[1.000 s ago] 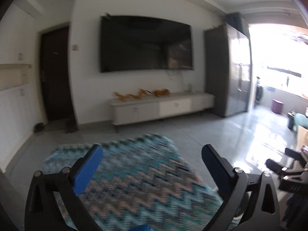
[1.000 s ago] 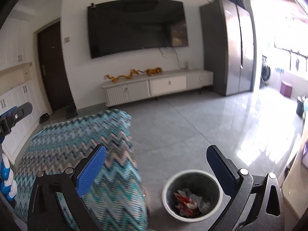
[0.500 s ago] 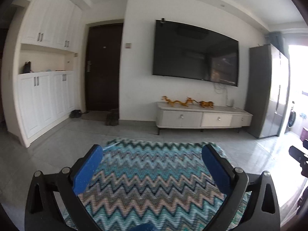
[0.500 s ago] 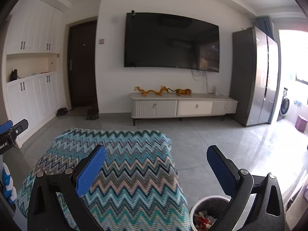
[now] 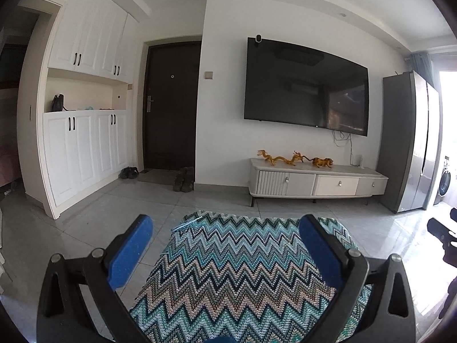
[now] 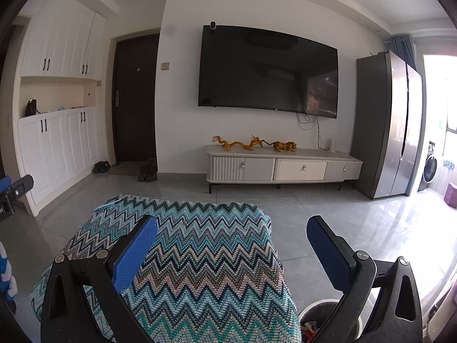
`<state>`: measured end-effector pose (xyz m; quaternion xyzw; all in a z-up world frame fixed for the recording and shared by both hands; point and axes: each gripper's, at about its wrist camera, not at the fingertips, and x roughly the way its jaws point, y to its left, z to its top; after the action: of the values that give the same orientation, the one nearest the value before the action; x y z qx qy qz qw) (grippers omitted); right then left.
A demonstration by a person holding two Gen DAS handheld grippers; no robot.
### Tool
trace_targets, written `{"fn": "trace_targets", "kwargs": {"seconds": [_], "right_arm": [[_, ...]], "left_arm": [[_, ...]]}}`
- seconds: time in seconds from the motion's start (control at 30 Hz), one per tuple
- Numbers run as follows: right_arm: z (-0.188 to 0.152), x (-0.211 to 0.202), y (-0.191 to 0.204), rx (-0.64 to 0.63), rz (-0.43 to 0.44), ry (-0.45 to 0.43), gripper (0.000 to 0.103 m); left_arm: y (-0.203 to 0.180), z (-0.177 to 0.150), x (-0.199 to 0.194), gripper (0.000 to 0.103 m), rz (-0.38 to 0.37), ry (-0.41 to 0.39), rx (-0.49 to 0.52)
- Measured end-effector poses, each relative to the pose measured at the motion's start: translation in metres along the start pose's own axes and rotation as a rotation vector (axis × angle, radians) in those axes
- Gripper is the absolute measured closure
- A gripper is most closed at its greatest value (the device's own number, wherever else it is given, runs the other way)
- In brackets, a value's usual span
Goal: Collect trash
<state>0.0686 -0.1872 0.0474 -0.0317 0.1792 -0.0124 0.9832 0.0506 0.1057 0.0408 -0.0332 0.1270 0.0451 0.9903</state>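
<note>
Down under the right gripper [image 6: 231, 245], the bin [image 6: 317, 313] with trash in it peeks out beside the zigzag blanket [image 6: 205, 257]. Both grippers, left [image 5: 225, 245] too, are spread and empty. Looks like scanning for litter; none visible, so next means looking lower.

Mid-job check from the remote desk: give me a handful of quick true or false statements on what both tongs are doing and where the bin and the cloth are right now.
1. The left tongs are open and hold nothing. True.
2. The right tongs are clamped on a wrapper. False: they are open and empty.
3. The trash bin stands on the floor at the right of the zigzag cloth. True.
4. The bin is empty. False: scraps of trash show inside it.
5. Trash lies on top of the zigzag cloth. False: none shows on the visible part.
</note>
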Motion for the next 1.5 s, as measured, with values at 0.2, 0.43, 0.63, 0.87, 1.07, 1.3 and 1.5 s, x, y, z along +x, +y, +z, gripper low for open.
{"fn": "trace_targets", "kwargs": {"seconds": [0.2, 0.43, 0.63, 0.87, 1.07, 1.3, 1.5], "right_arm": [[0.006, -0.009, -0.006, -0.009, 0.011, -0.030, 0.000], [0.007, -0.007, -0.016, -0.043, 0.024, -0.045, 0.000], [-0.016, 0.005, -0.046, -0.026, 0.014, -0.001, 0.000], [-0.042, 0.013, -0.088, -0.011, -0.062, 0.035, 0.000], [-0.057, 0.020, -0.115, 0.048, -0.087, 0.053, 0.000], [-0.073, 0.018, -0.134, 0.101, -0.127, 0.074, 0.000], [-0.080, 0.012, -0.141, 0.109, -0.157, 0.084, 0.000]], "left_arm": [[-0.009, 0.003, -0.011, 0.000, 0.009, -0.017, 0.002], [-0.026, 0.003, -0.015, 0.000, 0.034, -0.016, 0.003], [-0.079, -0.010, -0.004, 0.000, -0.003, 0.037, 0.064], [-0.138, -0.034, 0.015, 0.000, -0.081, 0.122, 0.108], [-0.167, -0.039, 0.019, 0.000, -0.114, 0.143, 0.165], [-0.186, -0.045, 0.019, 0.000, -0.162, 0.151, 0.199], [-0.194, -0.047, 0.021, 0.000, -0.194, 0.159, 0.202]]}}
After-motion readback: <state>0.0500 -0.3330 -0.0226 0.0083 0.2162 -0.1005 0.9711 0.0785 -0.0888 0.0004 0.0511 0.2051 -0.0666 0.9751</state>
